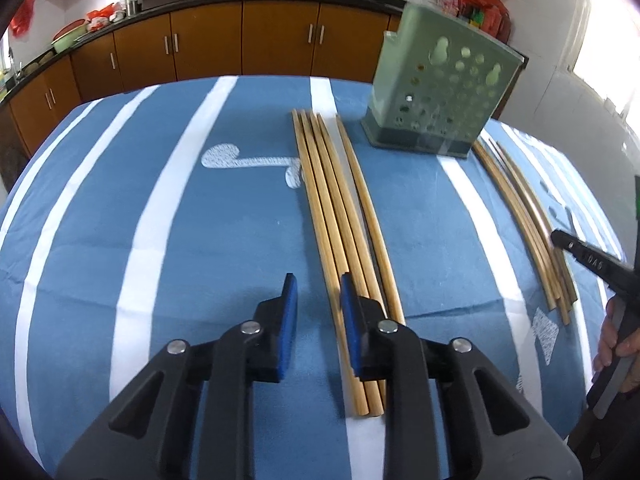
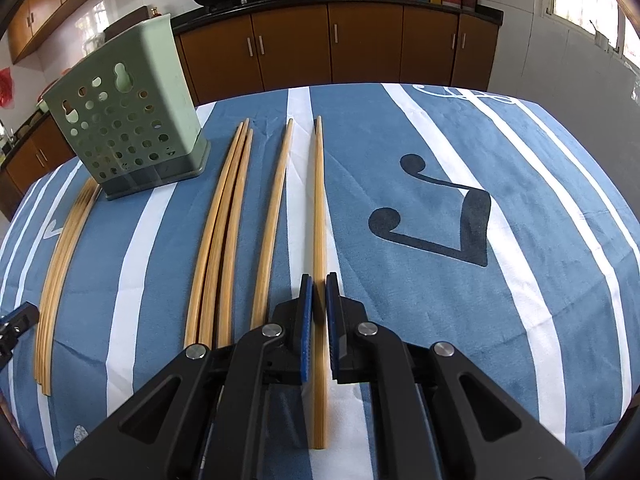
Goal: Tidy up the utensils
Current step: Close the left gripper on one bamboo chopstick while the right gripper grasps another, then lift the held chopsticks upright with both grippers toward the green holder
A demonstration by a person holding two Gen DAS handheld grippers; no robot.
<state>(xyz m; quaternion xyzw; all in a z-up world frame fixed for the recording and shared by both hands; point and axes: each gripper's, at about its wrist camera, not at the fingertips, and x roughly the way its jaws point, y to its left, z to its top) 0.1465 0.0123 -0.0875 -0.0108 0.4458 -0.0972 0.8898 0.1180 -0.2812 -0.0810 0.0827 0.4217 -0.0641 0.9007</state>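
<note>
Several bamboo chopsticks (image 1: 340, 216) lie in a bundle on the blue striped tablecloth in the left wrist view. My left gripper (image 1: 316, 294) is open and empty, just left of the bundle's near end. A green perforated utensil holder (image 1: 436, 88) stands upright behind; it also shows in the right wrist view (image 2: 128, 120). In the right wrist view my right gripper (image 2: 319, 290) has its jaws close around a single chopstick (image 2: 319, 200), narrowly apart from it. A second group of chopsticks (image 2: 228, 220) lies to its left.
Another chopstick bundle (image 2: 60, 264) lies at the far left, in front of the holder. The right gripper's finger and the hand holding it (image 1: 588, 264) show at the right edge of the left wrist view. Brown kitchen cabinets (image 1: 240, 40) run behind the table.
</note>
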